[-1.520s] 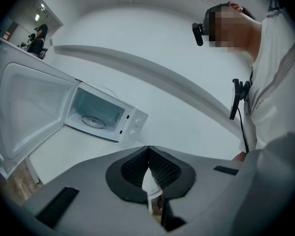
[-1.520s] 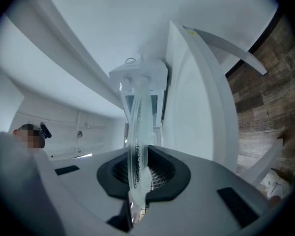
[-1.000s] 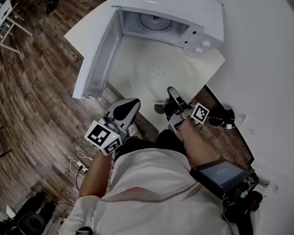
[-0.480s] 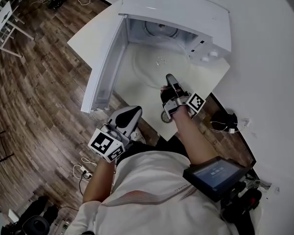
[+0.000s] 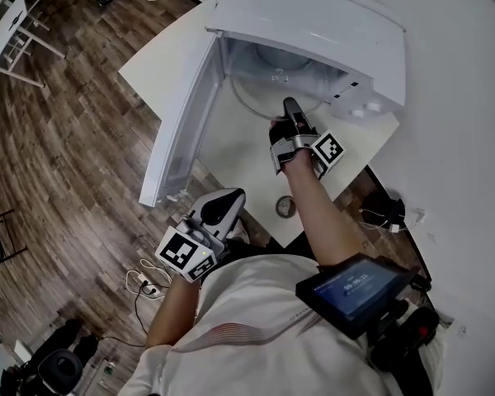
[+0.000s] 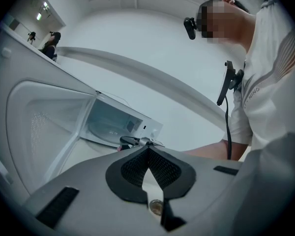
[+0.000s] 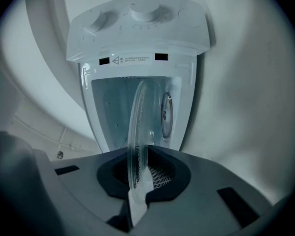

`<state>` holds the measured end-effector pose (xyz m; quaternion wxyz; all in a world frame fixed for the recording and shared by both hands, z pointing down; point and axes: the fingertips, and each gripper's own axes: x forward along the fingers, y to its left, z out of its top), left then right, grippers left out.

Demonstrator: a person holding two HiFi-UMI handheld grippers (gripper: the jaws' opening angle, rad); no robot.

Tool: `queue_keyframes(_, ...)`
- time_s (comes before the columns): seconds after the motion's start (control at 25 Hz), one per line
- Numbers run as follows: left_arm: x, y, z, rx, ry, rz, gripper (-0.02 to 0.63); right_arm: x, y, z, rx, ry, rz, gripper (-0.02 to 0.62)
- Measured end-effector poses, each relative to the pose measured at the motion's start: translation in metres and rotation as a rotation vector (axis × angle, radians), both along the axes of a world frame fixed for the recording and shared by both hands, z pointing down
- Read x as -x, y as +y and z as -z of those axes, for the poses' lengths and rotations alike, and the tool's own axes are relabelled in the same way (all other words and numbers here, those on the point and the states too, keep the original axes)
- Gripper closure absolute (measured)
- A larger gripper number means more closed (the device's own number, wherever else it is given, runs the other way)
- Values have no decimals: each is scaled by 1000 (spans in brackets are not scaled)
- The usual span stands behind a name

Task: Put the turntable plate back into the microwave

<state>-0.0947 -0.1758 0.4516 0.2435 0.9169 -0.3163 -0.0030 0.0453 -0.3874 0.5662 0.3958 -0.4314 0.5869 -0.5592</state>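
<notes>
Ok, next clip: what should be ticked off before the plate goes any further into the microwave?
1. Microwave door open: ok.
2. Right gripper clamped on the turntable plate rim: ok.
3. Plate aimed edge-on into the cavity: ok.
4. Cavity floor ready to seat the plate: cannot tell, the plate blocks much of the view.
5. Left gripper shut, empty, held back by the person's body and clear of the path: ok.
</notes>
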Motion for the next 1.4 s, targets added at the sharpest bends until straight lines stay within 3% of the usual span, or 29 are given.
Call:
queue_keyframes(0.68, 4, -14, -19, 50, -19, 15, 595, -14, -85, -16, 32, -11, -128, 569)
queue_keyframes(1.4, 13, -15, -24, 78, -14, 34, 595, -12, -116, -16, 130, 7, -215, 569)
